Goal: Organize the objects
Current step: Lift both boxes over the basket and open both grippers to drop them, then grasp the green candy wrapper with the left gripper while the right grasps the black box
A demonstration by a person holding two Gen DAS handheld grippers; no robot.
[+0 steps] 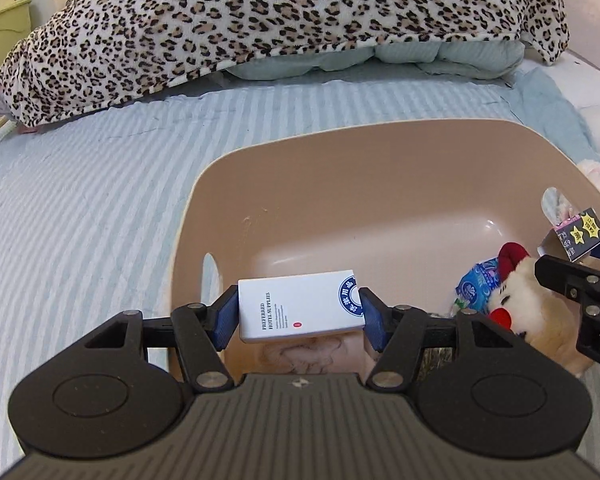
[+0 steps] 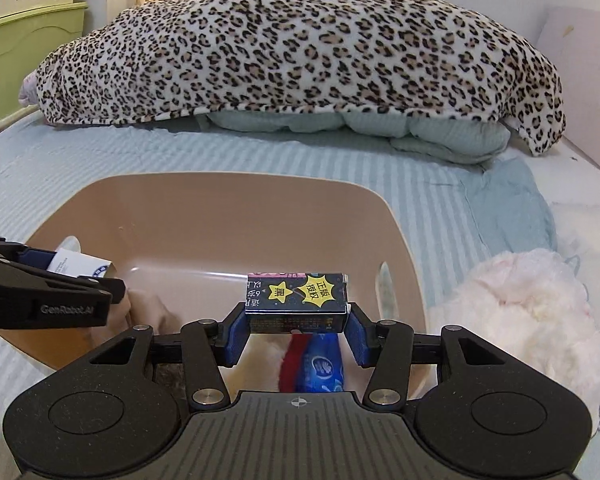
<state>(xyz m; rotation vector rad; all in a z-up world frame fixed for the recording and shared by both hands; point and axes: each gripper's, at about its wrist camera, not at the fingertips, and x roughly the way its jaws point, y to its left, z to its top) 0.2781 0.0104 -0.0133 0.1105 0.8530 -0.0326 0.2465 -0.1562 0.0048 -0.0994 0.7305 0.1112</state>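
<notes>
A tan plastic basin [image 1: 340,152] sits on the bed; it also shows in the right wrist view [image 2: 220,200]. My left gripper [image 1: 298,314] is shut on a white box printed "Preferred Hotel Supplies" [image 1: 300,304] and holds it over the basin's near side. My right gripper [image 2: 296,330] is shut on a dark box with yellow stars [image 2: 296,294], over the basin's right part. That dark box [image 1: 576,236] shows at the right edge of the left wrist view. A plush toy with a red hat [image 1: 516,300] and a blue packet [image 1: 476,284] lie in the basin.
A leopard-print blanket [image 2: 300,48] covers bedding at the far end of the striped blue sheet [image 1: 80,200]. A white fluffy plush [image 2: 520,308] lies right of the basin. A green cabinet [image 2: 20,40] stands at the far left.
</notes>
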